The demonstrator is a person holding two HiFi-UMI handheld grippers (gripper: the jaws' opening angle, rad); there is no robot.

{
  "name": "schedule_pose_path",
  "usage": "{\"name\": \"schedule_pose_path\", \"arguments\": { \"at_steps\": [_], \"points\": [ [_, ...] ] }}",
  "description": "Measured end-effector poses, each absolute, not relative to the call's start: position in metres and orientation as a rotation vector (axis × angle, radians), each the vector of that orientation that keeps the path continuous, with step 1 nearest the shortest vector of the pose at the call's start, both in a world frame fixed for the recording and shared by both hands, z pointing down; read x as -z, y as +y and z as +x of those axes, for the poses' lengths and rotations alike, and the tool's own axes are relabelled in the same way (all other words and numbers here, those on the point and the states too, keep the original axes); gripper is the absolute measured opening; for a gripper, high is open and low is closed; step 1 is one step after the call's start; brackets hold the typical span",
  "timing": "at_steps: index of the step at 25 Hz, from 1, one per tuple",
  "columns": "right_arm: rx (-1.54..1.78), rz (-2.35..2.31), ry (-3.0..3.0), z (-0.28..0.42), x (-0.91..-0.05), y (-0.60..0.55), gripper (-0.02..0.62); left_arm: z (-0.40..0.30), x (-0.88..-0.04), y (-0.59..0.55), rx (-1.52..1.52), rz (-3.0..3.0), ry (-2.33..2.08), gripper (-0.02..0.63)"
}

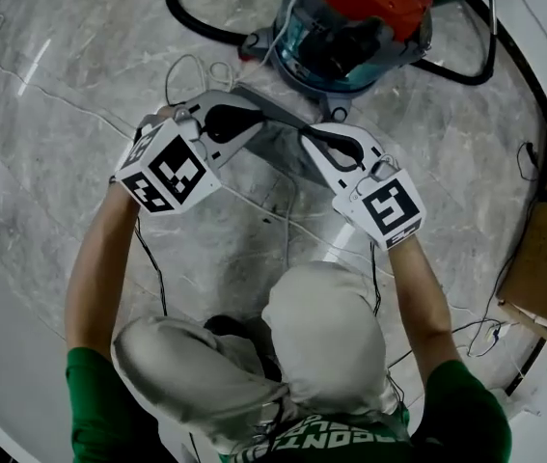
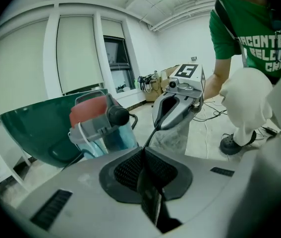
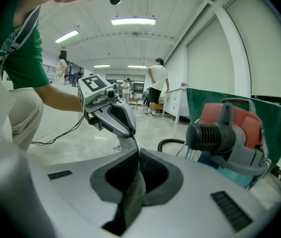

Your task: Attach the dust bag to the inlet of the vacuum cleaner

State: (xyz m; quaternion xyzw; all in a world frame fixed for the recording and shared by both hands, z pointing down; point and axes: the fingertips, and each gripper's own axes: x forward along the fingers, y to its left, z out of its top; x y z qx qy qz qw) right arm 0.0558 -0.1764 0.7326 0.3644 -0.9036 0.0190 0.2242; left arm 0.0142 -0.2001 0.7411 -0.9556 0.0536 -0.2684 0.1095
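- Down by the floor [image 1: 51,95], right in front of the vacuum cleaner [image 1: 355,37], the grey dust bag [image 1: 279,145] is held stretched between both grippers.
- Left gripper [image 1: 252,123]: fingers clenched on one edge of the bag.
- Right gripper [image 1: 309,141]: fingers pinching the opposite edge.
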Motion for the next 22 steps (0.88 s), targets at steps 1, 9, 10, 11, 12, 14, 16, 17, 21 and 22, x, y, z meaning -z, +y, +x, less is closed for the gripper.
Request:
{"name": "schedule_pose_path", "arguments": {
  "at_steps": [1,9,10,11,12,14,16,17,21,22],
  "points": [
    [-0.045,1.028,-2.489,0.058,-0.724,-0.182,0.020,0.017,-0.733,-0.206,0.789,-2.802,0.154,0.014],
    [-0.014,1.136,-2.434,0.072,-0.695,-0.204,0.018,0.036,-0.703,-0.234,0.813,-2.740,0.152,0.017],
    [-0.014,1.136,-2.434,0.075,-0.694,-0.206,0.018,0.038,-0.702,-0.237,0.821,-2.738,0.154,0.017],
    [-0.016,1.138,-2.436,0.078,-0.692,-0.209,0.018,0.040,-0.701,-0.239,0.829,-2.737,0.154,0.017],
    [-0.020,1.143,-2.439,0.080,-0.691,-0.211,0.018,0.043,-0.699,-0.241,0.837,-2.734,0.154,0.017],
    [-0.040,1.156,-2.451,0.085,-0.689,-0.214,0.018,0.047,-0.697,-0.245,0.856,-2.721,0.159,0.017],
    [-0.062,1.166,-2.455,0.090,-0.686,-0.217,0.018,0.053,-0.692,-0.248,0.859,-2.707,0.172,0.017],
    [-0.064,1.166,-2.451,0.094,-0.684,-0.218,0.018,0.057,-0.690,-0.250,0.856,-2.704,0.180,0.017],
    [-0.068,1.161,-2.460,0.103,-0.679,-0.227,0.018,0.065,-0.686,-0.257,0.883,-2.702,0.216,0.017],
    [-0.070,1.164,-2.466,0.105,-0.678,-0.230,0.018,0.068,-0.684,-0.260,0.890,-2.700,0.224,0.018]
  ]
}}
